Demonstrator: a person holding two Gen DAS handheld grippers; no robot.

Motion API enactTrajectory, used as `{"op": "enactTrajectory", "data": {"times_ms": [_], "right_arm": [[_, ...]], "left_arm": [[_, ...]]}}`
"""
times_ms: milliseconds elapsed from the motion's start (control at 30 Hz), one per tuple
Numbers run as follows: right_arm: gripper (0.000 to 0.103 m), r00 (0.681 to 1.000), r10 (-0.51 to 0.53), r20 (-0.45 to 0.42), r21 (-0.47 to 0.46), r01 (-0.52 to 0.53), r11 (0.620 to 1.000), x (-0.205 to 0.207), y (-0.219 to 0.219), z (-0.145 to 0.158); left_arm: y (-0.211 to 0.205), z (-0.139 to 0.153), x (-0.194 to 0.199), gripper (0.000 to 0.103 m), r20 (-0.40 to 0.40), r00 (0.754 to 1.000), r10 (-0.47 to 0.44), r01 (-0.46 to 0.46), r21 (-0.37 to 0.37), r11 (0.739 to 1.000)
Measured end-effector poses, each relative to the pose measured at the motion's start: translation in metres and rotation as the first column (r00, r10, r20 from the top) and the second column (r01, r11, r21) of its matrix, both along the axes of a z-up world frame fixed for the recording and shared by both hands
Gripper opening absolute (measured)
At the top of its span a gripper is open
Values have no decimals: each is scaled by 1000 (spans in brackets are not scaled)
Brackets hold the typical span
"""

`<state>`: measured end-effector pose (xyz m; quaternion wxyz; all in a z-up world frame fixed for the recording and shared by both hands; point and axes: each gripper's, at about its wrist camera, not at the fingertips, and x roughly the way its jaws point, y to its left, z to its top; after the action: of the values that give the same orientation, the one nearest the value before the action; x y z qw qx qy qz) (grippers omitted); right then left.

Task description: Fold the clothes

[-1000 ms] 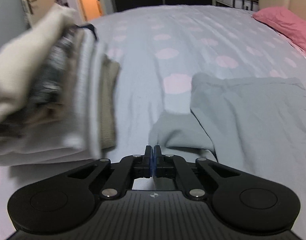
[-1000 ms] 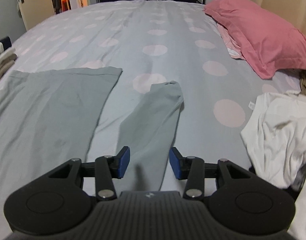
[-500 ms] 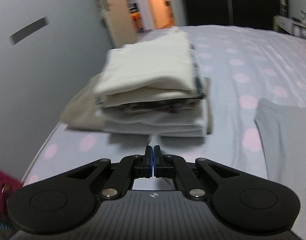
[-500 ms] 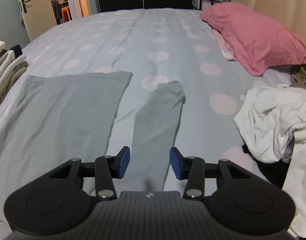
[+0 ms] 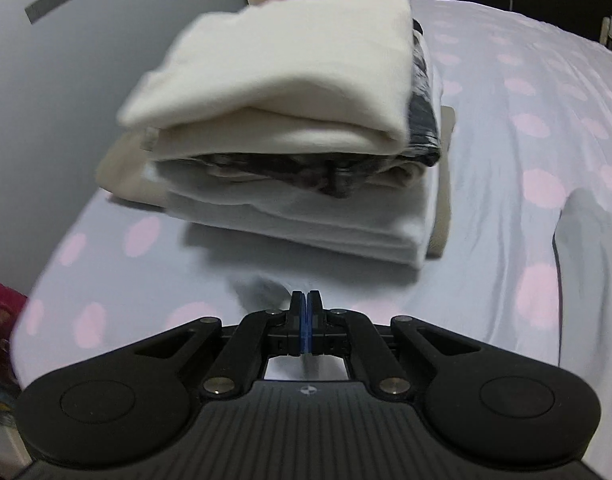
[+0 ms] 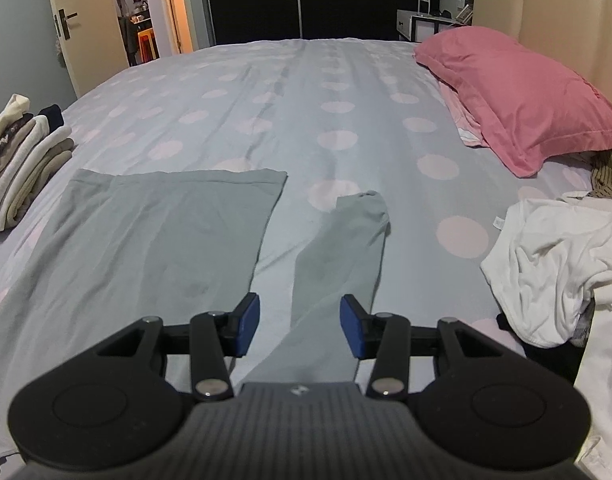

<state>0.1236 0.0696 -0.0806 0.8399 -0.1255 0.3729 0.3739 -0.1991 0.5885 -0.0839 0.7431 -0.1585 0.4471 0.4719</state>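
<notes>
The grey-green garment (image 6: 154, 248) lies flat on the spotted bedsheet (image 6: 326, 100), directly below and ahead of the right claw (image 6: 300, 322). Its broad body spreads out ahead and to the left of that claw, ending in a straight hem on the far side, while one long narrow sleeve (image 6: 346, 252) runs forward from between the blue pads (image 6: 248, 318), its cuff lying on a pale pink dot of the sheet. The right claw stands half spread above the sleeve, with the pads clear of the cloth on either side and nothing pinched. The fabric is smooth, with a few shallow creases and a faint darker patch near the body's near edge.

In the left wrist view only an edge of the same garment (image 5: 594, 280) shows, far to the right of the left claw (image 5: 306, 300). That claw is pressed fully together, its pads meeting with no cloth between them. Straight ahead of it, close by, sits a stack of folded clothes (image 5: 290, 128): a cream piece on top, a dark patterned one beneath, then white and beige layers, somewhat blurred.

To the right of the right claw lies a crumpled white heap (image 6: 554, 272), and farther ahead on that side a pink pillow (image 6: 518, 92).
</notes>
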Motion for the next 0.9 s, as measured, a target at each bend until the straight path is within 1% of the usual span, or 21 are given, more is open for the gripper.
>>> {"op": "enactTrajectory", "data": {"times_ms": [100, 167, 200, 267, 300, 433, 500, 600, 633, 700, 800, 833, 900], "right_arm": [[48, 1000, -9, -12, -14, 9, 1000, 6, 1, -6], [48, 1000, -12, -22, -20, 12, 1000, 11, 3, -9], [48, 1000, -12, -24, -23, 12, 1000, 12, 5, -11], [48, 1000, -2, -30, -31, 1, 1000, 14, 9, -14], [48, 1000, 6, -29, -36, -7, 999, 13, 12, -15], [48, 999, 32, -35, -38, -34, 999, 10, 19, -18], [48, 999, 41, -35, -39, -42, 998, 8, 21, -18], [49, 998, 48, -37, -41, -50, 998, 6, 22, -19], [49, 998, 49, -37, -43, -50, 998, 5, 21, -20], [49, 998, 44, -34, -51, -46, 998, 5, 21, -21], [49, 999, 19, -42, -56, -22, 998, 7, 22, -25], [49, 999, 9, -50, -56, -12, 998, 8, 21, -27], [49, 998, -6, -58, -62, 2, 998, 10, 21, -31]], "left_arm": [[4, -18, 20, 0, 26, 999, -22, 24, -59, 998], [6, -28, 30, 2, 49, 997, -67, 71, -90, 993], [6, -31, 34, 5, 60, 995, -85, 91, -102, 991], [8, -35, 35, 22, 72, 993, -95, 103, -113, 988], [9, -35, 34, 25, 79, 991, -104, 113, -116, 987], [5, -29, 15, 43, 120, 978, -171, 183, -105, 977], [3, -19, -3, 43, 140, 973, -181, 193, -75, 978], [11, -8, -34, 44, 194, 967, -165, 183, -76, 980], [15, -6, -45, 43, 199, 969, -148, 164, -69, 984], [27, -7, -67, 43, 198, 977, -75, 89, -58, 994], [47, -19, -90, 43, 231, 972, 35, -12, -99, 995], [51, -24, -94, 43, 239, 969, 53, -27, -109, 994], [57, -37, -94, 43, 232, 971, 56, -30, -113, 993]]}}
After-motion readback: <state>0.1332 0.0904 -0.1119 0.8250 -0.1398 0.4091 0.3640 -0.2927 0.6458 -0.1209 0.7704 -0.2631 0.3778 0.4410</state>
